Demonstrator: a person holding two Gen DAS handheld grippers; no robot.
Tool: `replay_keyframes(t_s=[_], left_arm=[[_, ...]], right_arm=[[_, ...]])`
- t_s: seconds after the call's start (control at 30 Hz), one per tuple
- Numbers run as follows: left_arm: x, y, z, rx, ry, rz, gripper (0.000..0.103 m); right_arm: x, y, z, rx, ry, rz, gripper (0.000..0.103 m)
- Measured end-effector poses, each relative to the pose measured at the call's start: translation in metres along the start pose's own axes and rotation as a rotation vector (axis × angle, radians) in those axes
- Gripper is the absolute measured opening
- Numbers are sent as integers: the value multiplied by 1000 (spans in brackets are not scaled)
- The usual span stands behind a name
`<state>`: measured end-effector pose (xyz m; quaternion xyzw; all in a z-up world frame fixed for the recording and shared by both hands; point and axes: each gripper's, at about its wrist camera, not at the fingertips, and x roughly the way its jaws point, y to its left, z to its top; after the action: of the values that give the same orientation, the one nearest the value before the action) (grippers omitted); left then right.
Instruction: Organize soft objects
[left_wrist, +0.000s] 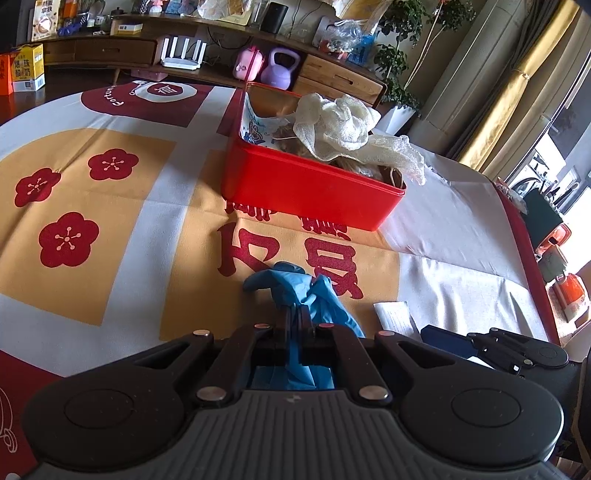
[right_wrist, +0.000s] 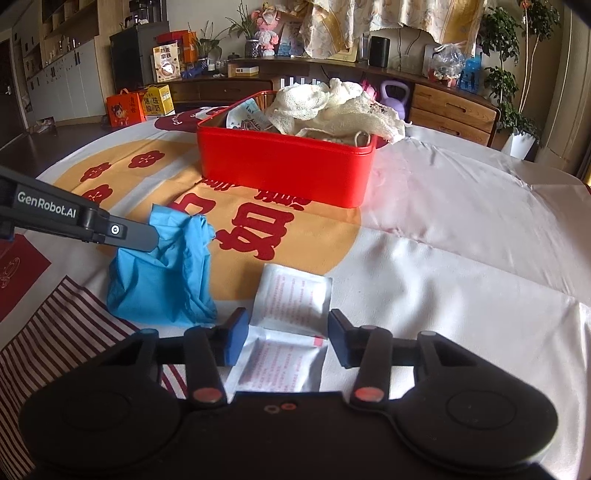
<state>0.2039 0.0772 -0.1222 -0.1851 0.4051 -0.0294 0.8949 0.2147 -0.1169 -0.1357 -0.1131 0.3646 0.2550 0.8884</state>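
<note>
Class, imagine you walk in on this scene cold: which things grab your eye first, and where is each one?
The bright red box at mid-table stands out first, heaped with a cream gauze cloth spilling over its rim. Next comes the blue glove, pinched in the shut left claw near the table's front. Beside it, a white packet lies flat between the open right claw fingers.

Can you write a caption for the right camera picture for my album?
Open right gripper over a white packet; left gripper pinches a blue glove near the red box.
</note>
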Motion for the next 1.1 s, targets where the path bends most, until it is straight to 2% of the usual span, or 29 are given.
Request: replay_keyframes(t_s=[0.07,0.1,0.17,0.4,0.5,0.57,0.6,0.63,0.7,0.8,1.0,1.07,1.1], left_arm=[[0,0,0,0,1,0,3],[0,0,0,-1,1,-1,3],[-1,0,0,0,-2,-2,3],[-6,-3,-1,12,-10,-4,3],[-9,-4,-1,15,-13,-6,3],[-10,-6,-1,15,-15,-8,3],[-10,-6,-1,16,-15,-9,3],[-10,-7,-1,18,-15,-11,3],[-11,-8,-1,20,-16,-11,3],[-10,-7,-1,19,-15,-12,3],[-7,-6,-1,18,-9,-11,3],[-6,-4,-1,15,-7,-10,3],[-5,-4,-1,14,-6,-11,3]], right_arm=[[-3,1,0,-2,-7,0,39],[-4,2,0,-3,-8,3,33],[-5,2,1,4,-2,11,3],[-15,-10,-2,51,-29,11,1],[-17,-13,0,61,-7,22,3],[-15,-15,1,56,11,10,13],[-13,-16,1,50,20,-3,30],[-12,-18,2,54,24,-9,55],[-14,-23,1,79,-2,11,78],[-9,-21,4,77,20,27,68],[4,-10,4,16,46,-1,62],[4,-9,4,11,41,6,55],[4,-9,4,10,36,10,48]])
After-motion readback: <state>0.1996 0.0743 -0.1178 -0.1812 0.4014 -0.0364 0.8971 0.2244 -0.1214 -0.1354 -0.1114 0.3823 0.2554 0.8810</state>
